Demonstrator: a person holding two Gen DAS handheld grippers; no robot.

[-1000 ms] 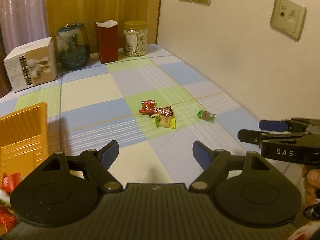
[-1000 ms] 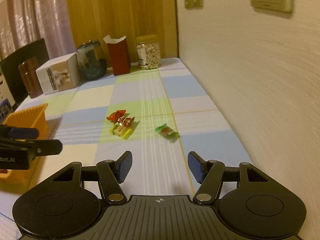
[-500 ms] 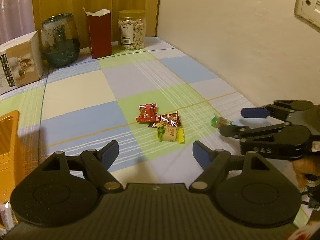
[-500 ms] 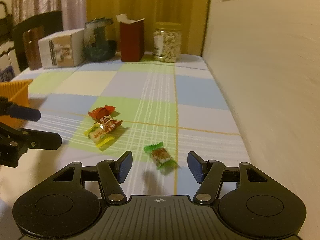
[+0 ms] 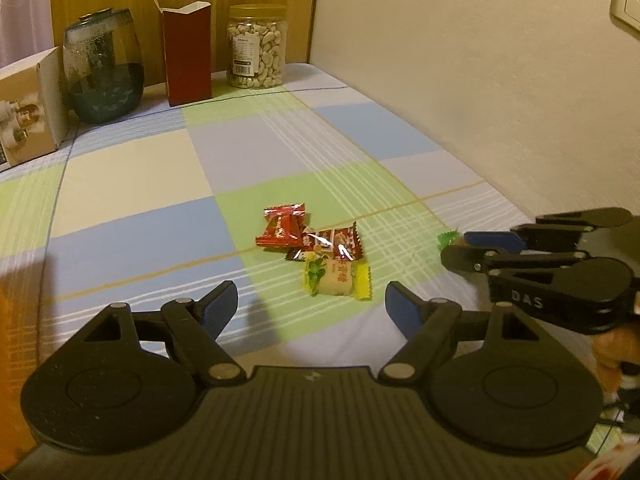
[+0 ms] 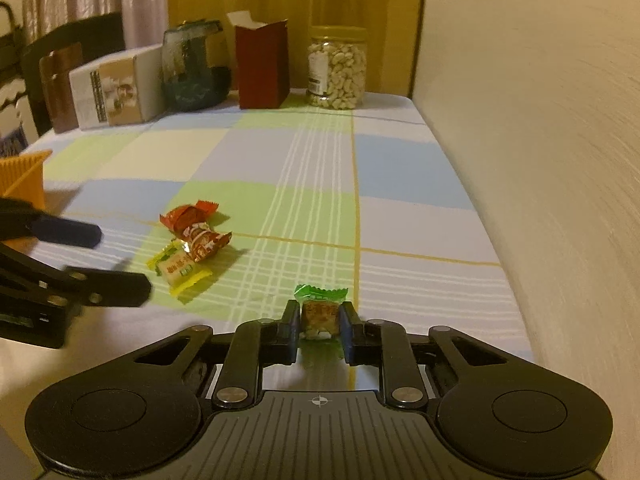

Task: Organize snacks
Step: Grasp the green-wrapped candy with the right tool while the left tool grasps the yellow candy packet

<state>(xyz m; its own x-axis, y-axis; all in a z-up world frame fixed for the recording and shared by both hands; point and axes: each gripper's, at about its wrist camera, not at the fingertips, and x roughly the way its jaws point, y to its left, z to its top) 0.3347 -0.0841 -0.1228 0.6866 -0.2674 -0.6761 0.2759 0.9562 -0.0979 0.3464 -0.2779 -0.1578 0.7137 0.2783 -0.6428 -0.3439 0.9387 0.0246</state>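
Note:
A green-wrapped candy [image 6: 320, 314] lies on the checked tablecloth [image 6: 304, 168]. My right gripper [image 6: 319, 320] is closing on it, and its pads press both sides. In the left wrist view the same gripper [image 5: 464, 246] sits at the right with the green wrapper [image 5: 447, 237] peeking out. Three snacks lie bunched together: a red one [image 5: 284, 226], a brown-red one [image 5: 332, 242] and a yellow-green one [image 5: 336, 278]. My left gripper [image 5: 311, 296] hovers open just short of them, nothing between its fingers. From the right wrist view it [image 6: 120, 262] stands left of the pile.
An orange basket [image 6: 28, 172] stands at the left. Along the back are a cashew jar [image 5: 256, 46], an open red carton [image 5: 186, 54], a dark glass jar [image 5: 102, 68] and a white box [image 5: 28, 108]. A wall [image 5: 480, 80] borders the table's right side.
My right gripper dropped onto the green candy and closed on it. My left gripper moved forward and down toward the bunched snacks, and the orange basket slid out of its view.

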